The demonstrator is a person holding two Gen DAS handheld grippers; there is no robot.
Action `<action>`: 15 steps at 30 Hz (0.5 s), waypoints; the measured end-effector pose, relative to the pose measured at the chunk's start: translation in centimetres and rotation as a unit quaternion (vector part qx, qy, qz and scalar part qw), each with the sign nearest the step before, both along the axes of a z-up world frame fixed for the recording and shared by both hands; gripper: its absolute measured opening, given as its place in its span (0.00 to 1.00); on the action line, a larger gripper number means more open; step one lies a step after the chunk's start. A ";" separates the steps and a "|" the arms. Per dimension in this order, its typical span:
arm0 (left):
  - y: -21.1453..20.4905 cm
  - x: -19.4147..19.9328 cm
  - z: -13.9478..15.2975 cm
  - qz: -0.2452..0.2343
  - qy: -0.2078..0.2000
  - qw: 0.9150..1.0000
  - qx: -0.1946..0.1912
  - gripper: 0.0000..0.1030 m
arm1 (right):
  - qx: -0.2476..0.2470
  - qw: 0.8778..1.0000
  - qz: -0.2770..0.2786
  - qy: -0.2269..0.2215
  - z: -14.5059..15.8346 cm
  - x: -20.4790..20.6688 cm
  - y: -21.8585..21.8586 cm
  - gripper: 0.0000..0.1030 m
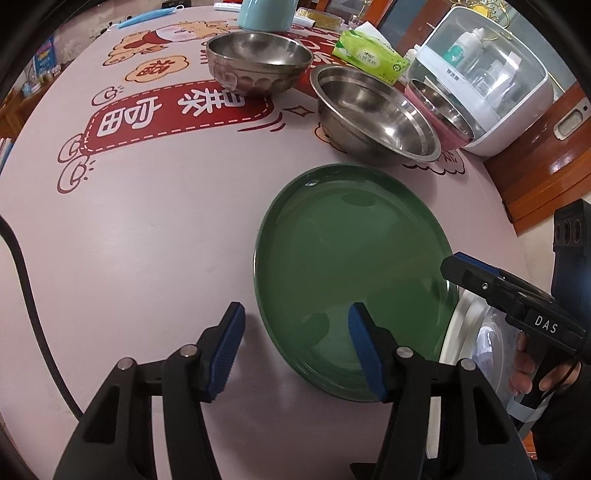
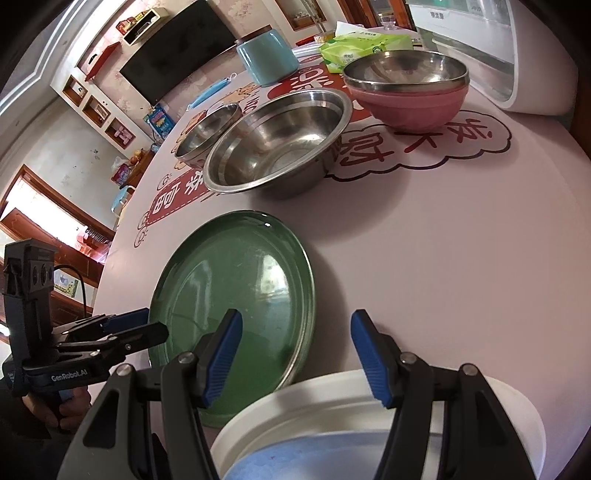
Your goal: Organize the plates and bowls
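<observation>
A dark green plate (image 1: 354, 273) lies flat on the pink printed tablecloth (image 1: 147, 229). My left gripper (image 1: 295, 350) is open and straddles the plate's left rim: one blue pad is over the cloth, the other over the plate, and neither presses on it. In the right wrist view my right gripper (image 2: 297, 350) is also open, hovering over the green plate's (image 2: 236, 288) right rim and a white bowl (image 2: 332, 402) with a blue inside. Each view shows the other gripper from the side: the right gripper (image 1: 454, 267) and the left gripper (image 2: 155, 326).
Behind the plate stand a small steel bowl (image 1: 258, 62), a wide steel bowl (image 1: 376, 114) and a pink bowl (image 2: 406, 107) with a steel bowl nested in it. Further back are a tissue pack (image 1: 369, 55), a teal canister (image 1: 264, 14) and a white appliance (image 1: 498, 85). A black cable (image 1: 33, 295) hangs at left.
</observation>
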State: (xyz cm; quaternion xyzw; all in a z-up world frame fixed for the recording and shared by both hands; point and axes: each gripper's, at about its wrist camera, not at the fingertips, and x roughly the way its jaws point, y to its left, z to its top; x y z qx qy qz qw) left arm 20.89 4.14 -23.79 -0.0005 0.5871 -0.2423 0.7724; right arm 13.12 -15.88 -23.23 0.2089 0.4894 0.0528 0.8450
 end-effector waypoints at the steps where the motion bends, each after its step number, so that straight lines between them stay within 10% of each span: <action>1: -0.1 0.0 -0.1 0.000 0.003 1.000 -0.001 0.49 | 0.001 1.000 0.001 0.002 -0.1 0.1 0.1 0.52; 15: -0.3 0.5 -0.9 0.006 0.006 1.000 -0.003 0.31 | -0.014 1.000 0.001 0.011 -0.6 0.4 0.3 0.18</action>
